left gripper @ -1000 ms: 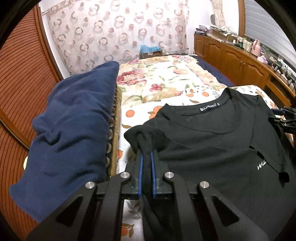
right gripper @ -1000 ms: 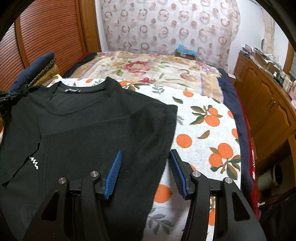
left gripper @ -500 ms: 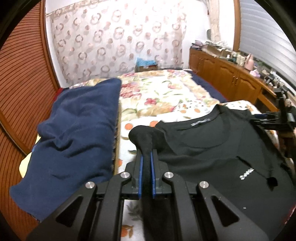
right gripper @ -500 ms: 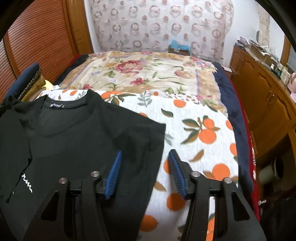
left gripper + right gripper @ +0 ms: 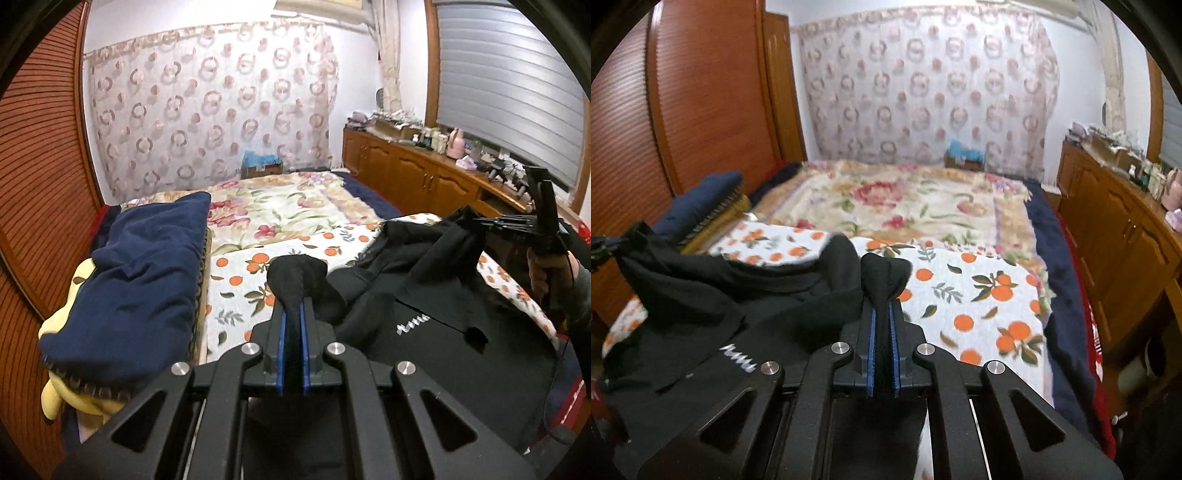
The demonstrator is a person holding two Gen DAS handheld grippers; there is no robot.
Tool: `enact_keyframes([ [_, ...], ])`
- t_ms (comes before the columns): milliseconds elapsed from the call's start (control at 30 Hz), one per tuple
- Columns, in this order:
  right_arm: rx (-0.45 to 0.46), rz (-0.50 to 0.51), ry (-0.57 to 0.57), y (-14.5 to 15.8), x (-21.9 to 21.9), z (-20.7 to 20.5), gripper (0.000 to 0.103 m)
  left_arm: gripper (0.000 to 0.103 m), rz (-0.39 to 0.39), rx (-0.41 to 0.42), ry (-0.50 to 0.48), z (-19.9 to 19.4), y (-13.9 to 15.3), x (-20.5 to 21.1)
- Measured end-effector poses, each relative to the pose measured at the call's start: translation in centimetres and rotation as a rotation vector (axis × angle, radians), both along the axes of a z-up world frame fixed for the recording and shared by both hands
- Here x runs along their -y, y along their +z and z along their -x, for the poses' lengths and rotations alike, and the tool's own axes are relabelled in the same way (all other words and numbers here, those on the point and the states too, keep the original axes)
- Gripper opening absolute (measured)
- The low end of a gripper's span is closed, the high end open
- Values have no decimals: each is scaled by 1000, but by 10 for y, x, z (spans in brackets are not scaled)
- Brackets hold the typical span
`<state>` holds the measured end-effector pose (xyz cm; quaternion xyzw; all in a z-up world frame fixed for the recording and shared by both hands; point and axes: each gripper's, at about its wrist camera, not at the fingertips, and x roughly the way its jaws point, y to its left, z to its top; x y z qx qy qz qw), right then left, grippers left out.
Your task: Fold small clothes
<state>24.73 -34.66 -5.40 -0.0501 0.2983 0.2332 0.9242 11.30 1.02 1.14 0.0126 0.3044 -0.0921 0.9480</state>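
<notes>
1. Black cloth fills both grippers: the left gripper (image 5: pixel 291 321) is clamped on a bunch of the one T-shirt (image 5: pixel 436 332), and the right gripper (image 5: pixel 882 314) has just closed on its other side.
2. A second ago the right jaws stood apart over flat cloth; now the shirt's top hangs lifted above the orange-print sheet (image 5: pixel 975 295).
3. One navy pillow (image 5: pixel 140 277) lies to the left.
</notes>
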Motion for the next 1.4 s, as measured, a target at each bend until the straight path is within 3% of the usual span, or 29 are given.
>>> enact_keyframes([
  [233,32,-56,11,18,23,85,4,4,45,45,18,74,7,-11],
  [467,-10,-29,25,23,40,166,3,4,64,17,40,139,-1,-20],
  [667,-42,-6,59,28,43,206,4,4,73,-20,52,174,-6,-21],
  [900,-172,55,54,-26,39,204,4,5,51,-127,36,166,-51,-25],
  [1033,-210,95,37,-47,43,204,6,9,64,-145,55,166,-58,-33],
  [1133,-209,95,31,-44,48,204,6,20,57,-132,71,168,-53,-39],
  [1200,-195,95,30,-36,51,203,7,32,56,-114,84,168,-46,-45],
  [1400,-123,104,12,-9,53,199,19,41,18,-102,83,152,-39,-49],
])
